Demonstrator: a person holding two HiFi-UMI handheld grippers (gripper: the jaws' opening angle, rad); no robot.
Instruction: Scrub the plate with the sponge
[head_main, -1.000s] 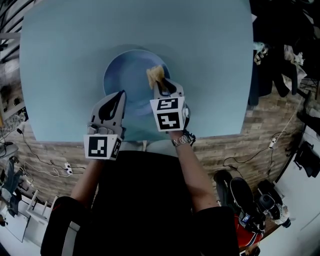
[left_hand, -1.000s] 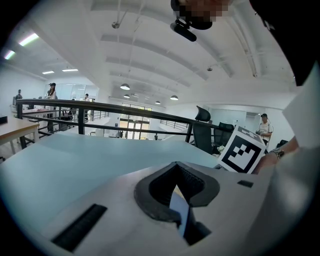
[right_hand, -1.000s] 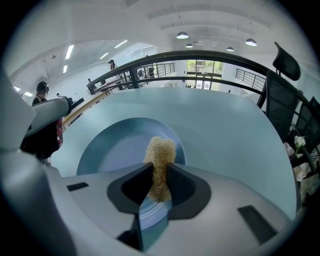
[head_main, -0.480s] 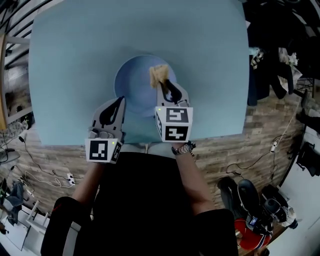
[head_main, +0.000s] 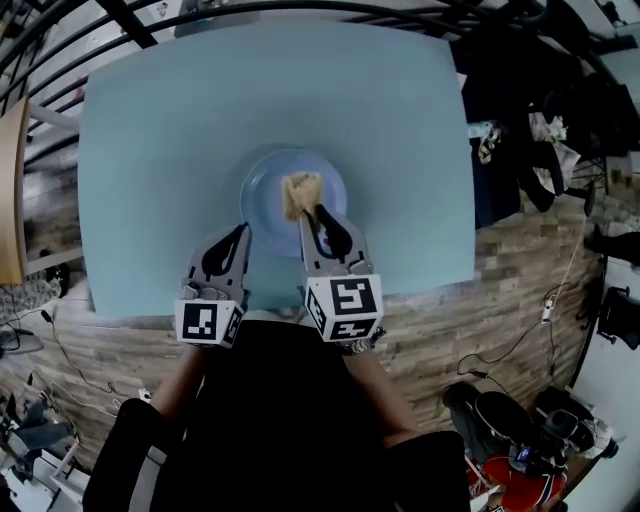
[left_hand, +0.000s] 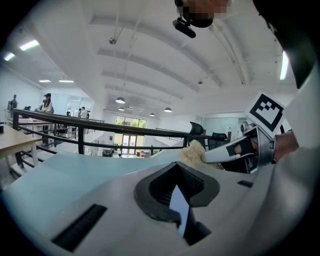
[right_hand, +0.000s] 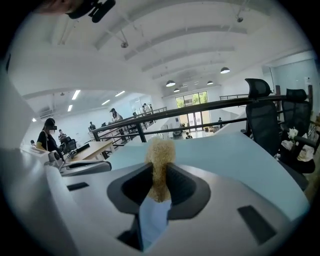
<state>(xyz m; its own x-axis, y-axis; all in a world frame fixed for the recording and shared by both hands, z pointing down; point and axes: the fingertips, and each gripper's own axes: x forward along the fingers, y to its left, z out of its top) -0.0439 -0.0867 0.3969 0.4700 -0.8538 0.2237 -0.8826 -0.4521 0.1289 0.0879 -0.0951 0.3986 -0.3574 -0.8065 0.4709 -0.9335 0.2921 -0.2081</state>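
Clamping the sponge (head_main: 301, 193), the right gripper (head_main: 314, 216) points it far, over the plate's (head_main: 262, 190) middle; the left gripper (head_main: 238, 236), jaws together and empty, sits at the plate's near-left rim.

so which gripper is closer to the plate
Right. The right gripper holds the sponge over the plate; the left gripper sits by its near-left rim.

A light blue table (head_main: 150, 150) stands on a wood-plank floor (head_main: 500, 260), with a black railing (right_hand: 200, 107) and an office chair (right_hand: 262, 117) beyond.
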